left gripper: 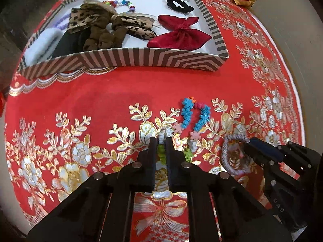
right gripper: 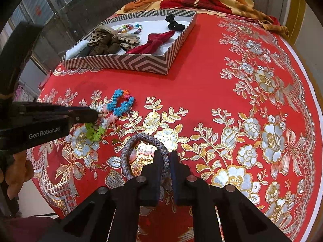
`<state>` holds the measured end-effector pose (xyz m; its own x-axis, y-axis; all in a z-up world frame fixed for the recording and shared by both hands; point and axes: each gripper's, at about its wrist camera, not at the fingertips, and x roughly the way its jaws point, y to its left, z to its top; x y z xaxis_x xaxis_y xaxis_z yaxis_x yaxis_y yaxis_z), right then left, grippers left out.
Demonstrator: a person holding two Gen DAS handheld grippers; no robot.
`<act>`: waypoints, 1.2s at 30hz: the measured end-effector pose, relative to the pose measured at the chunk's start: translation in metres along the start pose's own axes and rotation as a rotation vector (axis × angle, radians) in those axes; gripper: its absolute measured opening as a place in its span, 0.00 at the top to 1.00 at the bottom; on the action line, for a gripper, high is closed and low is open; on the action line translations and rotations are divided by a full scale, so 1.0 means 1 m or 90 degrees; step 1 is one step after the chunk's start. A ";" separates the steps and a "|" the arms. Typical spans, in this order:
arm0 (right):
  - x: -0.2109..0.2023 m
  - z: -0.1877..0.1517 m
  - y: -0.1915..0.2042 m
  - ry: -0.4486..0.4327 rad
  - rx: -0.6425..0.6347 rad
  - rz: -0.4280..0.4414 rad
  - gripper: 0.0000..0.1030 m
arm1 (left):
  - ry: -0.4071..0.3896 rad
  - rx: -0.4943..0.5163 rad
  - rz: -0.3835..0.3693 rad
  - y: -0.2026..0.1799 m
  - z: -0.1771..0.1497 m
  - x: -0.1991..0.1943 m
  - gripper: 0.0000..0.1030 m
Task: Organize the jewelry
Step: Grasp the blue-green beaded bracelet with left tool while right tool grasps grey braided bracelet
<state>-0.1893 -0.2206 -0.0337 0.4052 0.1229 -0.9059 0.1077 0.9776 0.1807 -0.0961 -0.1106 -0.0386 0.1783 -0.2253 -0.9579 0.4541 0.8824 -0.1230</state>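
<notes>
Red embroidered tablecloth (right gripper: 201, 92) carries one striped cardboard tray (right gripper: 129, 62). Near it, my left gripper (left gripper: 161, 139) pinches one multicoloured flower-bead bracelet (left gripper: 193, 115); my right gripper (right gripper: 168, 157) clamps one grey braided rope ring (right gripper: 137, 139).

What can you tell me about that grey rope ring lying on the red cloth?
The grey braided rope ring looks like twisted cord with flecks of lighter thread, looped into a closed circle. It lies flat on the red tablecloth with gold and silver flowers, apart from the colourful bead bracelet. The right gripper is shut on its near-right edge.
</notes>
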 end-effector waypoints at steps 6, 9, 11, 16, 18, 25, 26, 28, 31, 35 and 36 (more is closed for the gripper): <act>-0.024 0.009 -0.004 -0.036 0.014 0.028 0.92 | -0.035 -0.017 -0.014 0.008 0.002 -0.028 0.96; -0.033 0.012 -0.004 -0.046 0.015 0.031 0.93 | -0.050 -0.026 -0.023 0.014 0.003 -0.043 0.96; -0.035 0.015 -0.004 -0.047 0.013 0.034 0.93 | -0.055 -0.017 -0.026 0.012 0.002 -0.049 0.96; -0.028 0.013 -0.002 -0.034 0.014 0.035 0.92 | -0.037 -0.005 -0.021 0.003 -0.001 -0.043 0.91; -0.020 0.011 0.002 -0.013 0.001 0.014 0.92 | -0.020 0.000 -0.022 -0.001 -0.002 -0.033 0.75; -0.004 0.005 0.004 0.007 -0.017 -0.010 0.79 | -0.009 0.014 0.009 -0.014 0.013 -0.007 0.70; -0.003 0.006 0.003 0.006 -0.016 -0.009 0.74 | -0.007 0.018 0.013 -0.016 0.016 -0.004 0.70; 0.002 0.008 0.003 0.011 -0.017 -0.006 0.69 | 0.000 0.027 0.017 -0.018 0.022 0.002 0.70; 0.009 0.009 0.004 0.023 -0.023 -0.012 0.69 | 0.005 0.040 0.023 -0.023 0.026 0.008 0.70; 0.011 0.012 0.005 0.001 -0.027 -0.019 0.74 | 0.006 0.050 0.023 -0.026 0.029 0.013 0.75; 0.012 0.013 0.006 0.000 -0.034 -0.028 0.76 | 0.007 0.052 0.016 -0.026 0.029 0.014 0.81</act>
<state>-0.1724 -0.2152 -0.0388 0.4006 0.0794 -0.9128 0.0762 0.9899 0.1196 -0.0797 -0.1487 -0.0414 0.1810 -0.1983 -0.9633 0.5187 0.8514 -0.0778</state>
